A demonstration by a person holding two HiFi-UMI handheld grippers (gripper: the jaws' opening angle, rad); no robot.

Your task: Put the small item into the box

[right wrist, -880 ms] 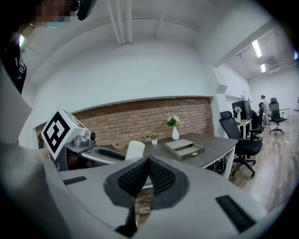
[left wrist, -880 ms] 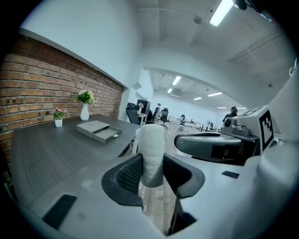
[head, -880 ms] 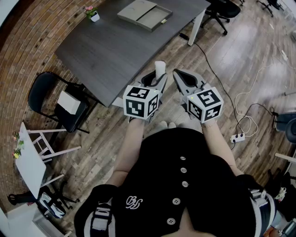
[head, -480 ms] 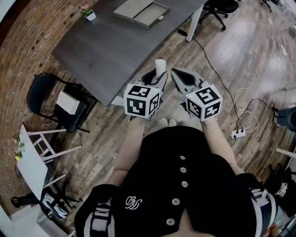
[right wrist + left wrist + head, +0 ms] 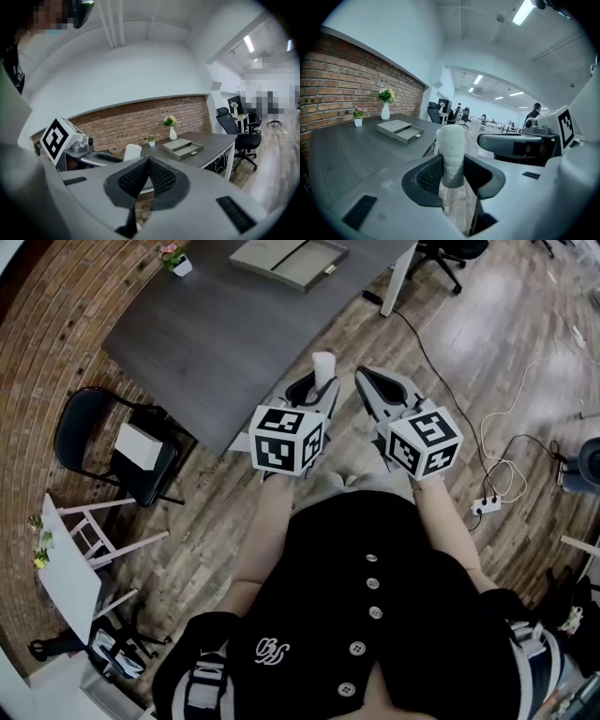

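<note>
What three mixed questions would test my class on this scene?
1. True or false: the right hand-held gripper is shut with nothing between its jaws.
2. Where is the white roll? A) on the floor B) between the jaws of the left hand-held gripper C) on the black chair
3. What does the gray box rest on?

Key: 1 true; 2 B; 3 the dark table.

Place: pretty clearly an open-plan office
Ahead of the jaws: long grey desk, brick wall behind it
Further out past the jaws: swivel chairs, strip ceiling lights
</note>
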